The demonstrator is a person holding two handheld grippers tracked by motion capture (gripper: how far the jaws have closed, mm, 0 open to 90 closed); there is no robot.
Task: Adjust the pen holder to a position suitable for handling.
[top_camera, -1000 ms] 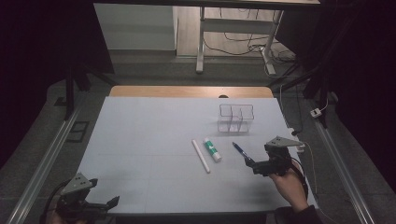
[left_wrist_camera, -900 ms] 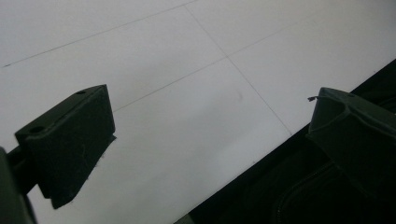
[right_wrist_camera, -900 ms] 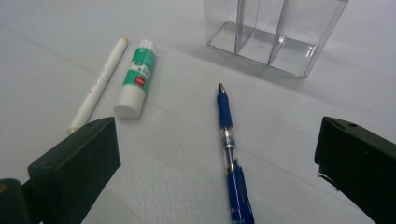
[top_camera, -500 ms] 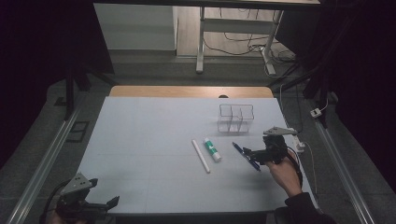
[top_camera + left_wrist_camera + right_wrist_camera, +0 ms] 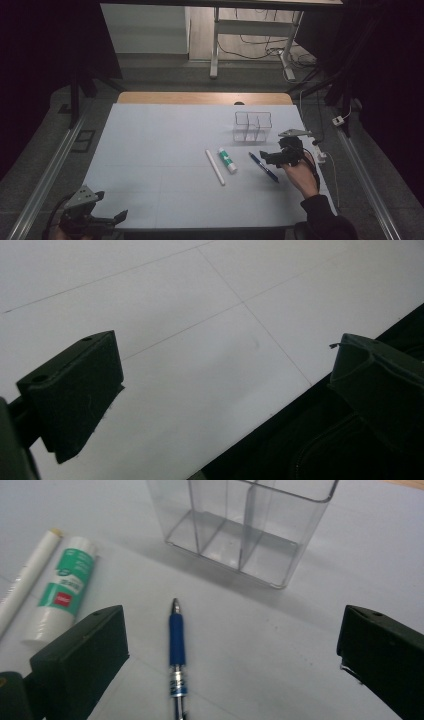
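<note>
While we look down from the high view, we see a pale tabletop (image 5: 165,150) with a few desk items gathered toward its right half. Our right tongs (image 5: 270,158) hover just above a blue pen (image 5: 263,167), which lies flat on the tabletop, apart from everything else. In the right gripper view the pen (image 5: 176,650) lies between the two black jaws, which stand wide apart and touch nothing; its tip points away from us toward a clear plastic organizer (image 5: 240,525).

That organizer (image 5: 252,127) stands upright beyond the pen, divided into compartments, all of them holding nothing. To the left of the pen lies a glue stick (image 5: 227,160) with a green and white label, and just beside it, farther left, a white marker-like tube (image 5: 215,167). Both lie flat, roughly parallel to each other.

Our left tongs (image 5: 112,220) rest at the near left corner of the tabletop, well apart from the other things. In the left gripper view the jaws are spread wide with nothing between them, over the tabletop's near edge.
</note>
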